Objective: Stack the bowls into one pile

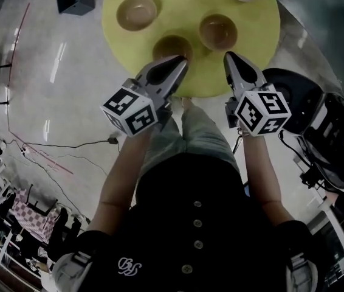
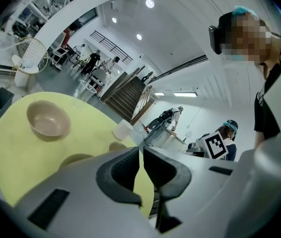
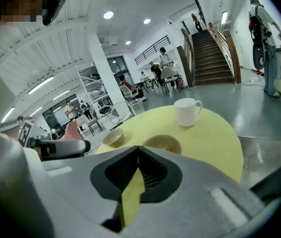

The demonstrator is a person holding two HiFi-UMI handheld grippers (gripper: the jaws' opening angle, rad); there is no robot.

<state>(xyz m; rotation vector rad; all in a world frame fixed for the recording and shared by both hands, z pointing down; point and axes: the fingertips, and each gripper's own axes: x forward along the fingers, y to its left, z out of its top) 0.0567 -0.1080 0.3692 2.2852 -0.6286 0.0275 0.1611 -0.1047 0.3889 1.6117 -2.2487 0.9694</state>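
Bowls point(image 1: 137, 12) apart on round yellow table point(image 1: 257, 23), glossy floor point(image 1: 56, 102), left tongs point(image 1: 183, 59) and right tongs point(image 1: 227, 55) closed

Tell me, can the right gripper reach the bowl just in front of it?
Probably yes. The right gripper sits just short of the bowl, with only bare table between them. Its jaws are shut, so they'd need to open first.
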